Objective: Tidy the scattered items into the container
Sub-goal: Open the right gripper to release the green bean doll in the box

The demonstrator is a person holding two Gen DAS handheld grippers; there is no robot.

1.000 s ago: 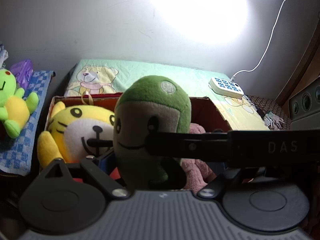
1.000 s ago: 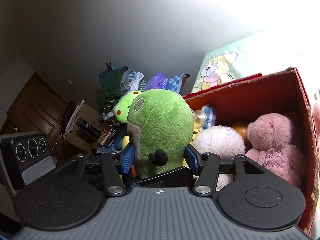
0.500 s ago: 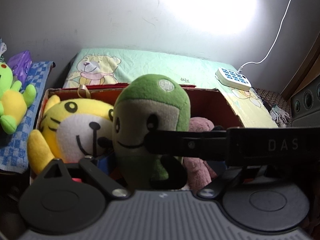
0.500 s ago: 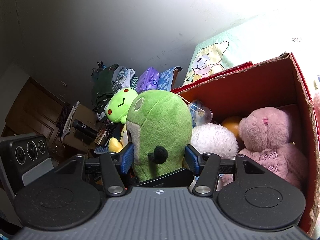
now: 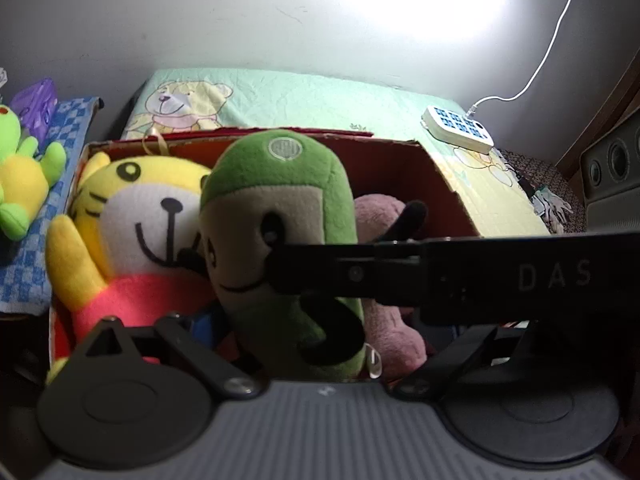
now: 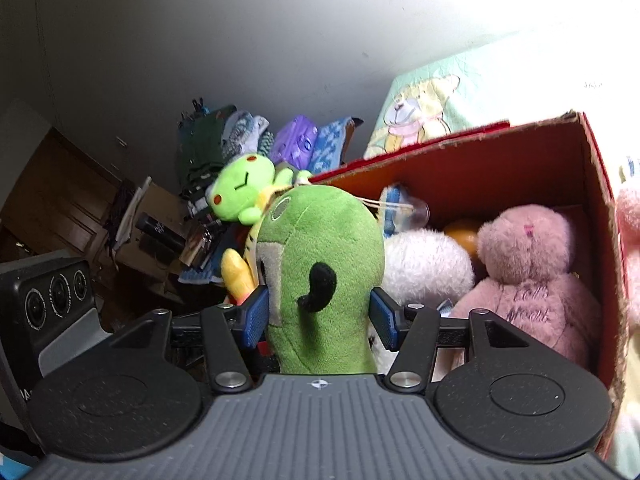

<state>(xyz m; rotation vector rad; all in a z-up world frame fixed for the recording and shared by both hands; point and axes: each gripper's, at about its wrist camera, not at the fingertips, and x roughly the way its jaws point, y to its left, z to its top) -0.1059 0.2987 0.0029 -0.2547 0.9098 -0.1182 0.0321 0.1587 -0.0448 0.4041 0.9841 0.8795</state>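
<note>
1. Task item: the green plush (image 6: 320, 248) stands upright at the near side of the red cardboard box (image 6: 480, 160), its face turned to the left wrist camera. Its base is hidden, so I cannot tell whether it rests on the box floor.
2. Right gripper (image 6: 319, 314): the blue pads (image 6: 256, 314) press on the plush from 9 and 3 o'clock, pinching its lower body.
3. Left gripper (image 5: 328, 328): the jaws have just been opening, with the green plush between them. The 9 o'clock pad stands clear of the plush. The 3 o'clock finger is hidden behind the right gripper's black body, which crosses the left view. As far as can be seen, the claw is spread and not gripping.
4. Box contents, left view: a yellow tiger plush (image 5: 140, 216) at 9 o'clock of the green plush, touching it. A pink bear (image 5: 384, 280) is at 3 o'clock, pressed against it.
5. Box contents, right view: a white plush (image 6: 424, 268) lies between the green plush and the pink bear.
6. Outside the box: a green frog plush (image 5: 20, 168) lies at 9 o'clock on a blue checked cloth (image 5: 24, 272), well apart from the box.
7. Surroundings: a white power strip (image 5: 458, 130) sits at 2 o'clock on the bear-print sheet (image 5: 300, 100) behind the box.
</note>
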